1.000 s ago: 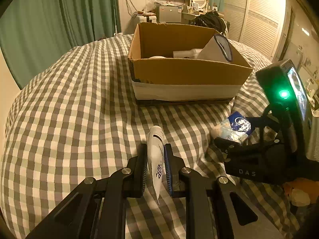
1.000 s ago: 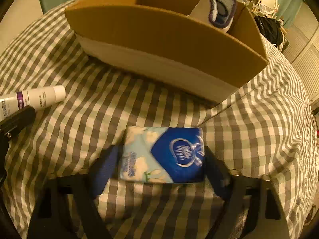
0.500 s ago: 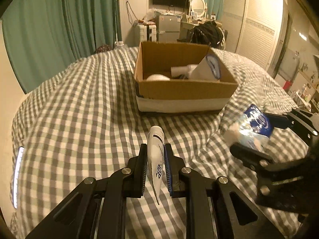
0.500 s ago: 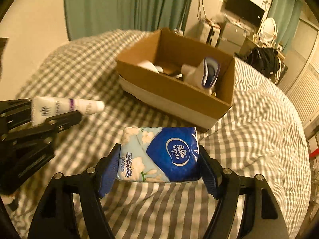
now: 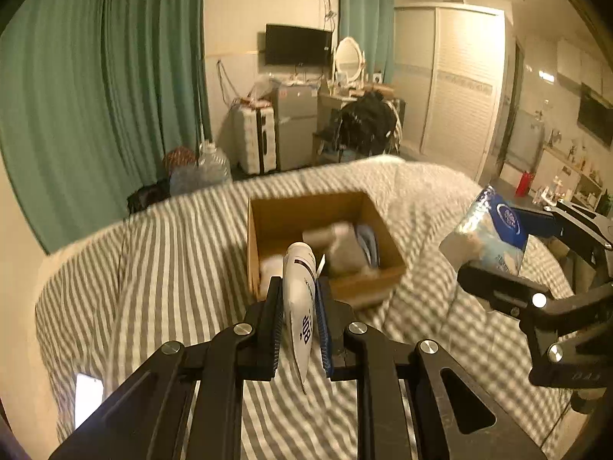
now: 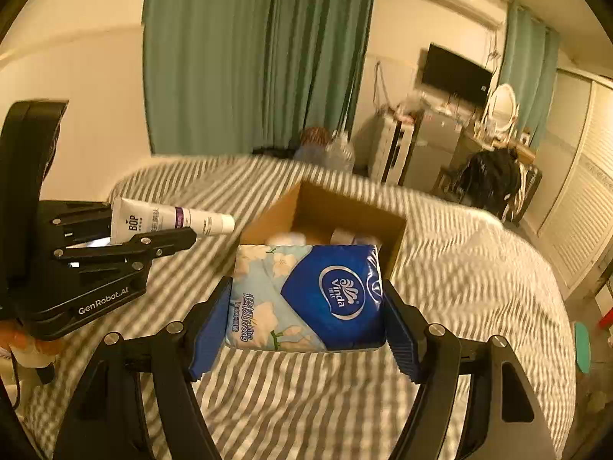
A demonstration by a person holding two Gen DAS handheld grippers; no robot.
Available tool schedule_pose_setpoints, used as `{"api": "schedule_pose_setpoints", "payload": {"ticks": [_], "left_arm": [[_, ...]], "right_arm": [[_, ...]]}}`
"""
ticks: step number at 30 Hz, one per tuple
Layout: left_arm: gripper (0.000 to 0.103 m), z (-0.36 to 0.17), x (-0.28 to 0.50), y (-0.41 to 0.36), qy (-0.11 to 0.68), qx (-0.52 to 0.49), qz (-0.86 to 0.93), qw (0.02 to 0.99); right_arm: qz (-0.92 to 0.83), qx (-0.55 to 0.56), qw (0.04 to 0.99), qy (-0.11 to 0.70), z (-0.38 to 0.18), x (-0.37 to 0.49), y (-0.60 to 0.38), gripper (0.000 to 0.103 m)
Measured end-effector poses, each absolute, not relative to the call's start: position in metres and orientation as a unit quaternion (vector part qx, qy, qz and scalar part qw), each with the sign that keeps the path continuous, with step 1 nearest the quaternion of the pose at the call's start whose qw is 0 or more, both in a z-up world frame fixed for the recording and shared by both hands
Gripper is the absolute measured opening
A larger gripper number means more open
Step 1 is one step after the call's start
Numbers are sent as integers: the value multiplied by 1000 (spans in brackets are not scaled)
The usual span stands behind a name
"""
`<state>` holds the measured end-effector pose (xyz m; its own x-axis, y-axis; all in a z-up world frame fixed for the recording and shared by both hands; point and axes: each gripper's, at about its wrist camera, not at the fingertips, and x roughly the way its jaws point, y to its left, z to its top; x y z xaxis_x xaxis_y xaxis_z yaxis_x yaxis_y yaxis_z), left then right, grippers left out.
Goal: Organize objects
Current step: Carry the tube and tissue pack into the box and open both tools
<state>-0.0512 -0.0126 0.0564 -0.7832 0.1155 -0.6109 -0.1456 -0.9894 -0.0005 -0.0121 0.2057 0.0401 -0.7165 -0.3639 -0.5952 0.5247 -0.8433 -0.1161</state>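
My left gripper (image 5: 299, 322) is shut on a white BOP tube (image 5: 300, 303), held high above the checked bed; the tube also shows in the right wrist view (image 6: 168, 218). My right gripper (image 6: 306, 329) is shut on a blue Vinda tissue pack (image 6: 310, 297), which also shows at the right of the left wrist view (image 5: 486, 235). An open cardboard box (image 5: 268, 222) sits on the bed ahead and below both grippers, with several items inside; it also shows in the right wrist view (image 6: 337, 207).
The checked bedspread (image 5: 161, 268) fills the foreground. A phone (image 5: 89, 396) lies at the bed's left edge. Green curtains, a suitcase, a small fridge (image 5: 297, 130) and a wardrobe stand beyond the bed.
Both grippers have risen well above the bed with their objects still held. The box now looks smaller and lower, and more of the room shows.
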Motion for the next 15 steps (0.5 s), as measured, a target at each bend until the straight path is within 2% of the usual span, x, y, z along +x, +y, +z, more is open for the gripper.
{"api": "schedule_pose_setpoints", "payload": {"ticks": [8, 15], "left_arm": [[16, 82, -149, -11, 12, -304, 950, 63], [16, 49, -229, -6, 15, -311, 948, 61]], "right_arm": [[-934, 244, 243, 93, 92, -92, 195, 72], [-936, 257, 234, 47, 84, -182, 181, 72]]}}
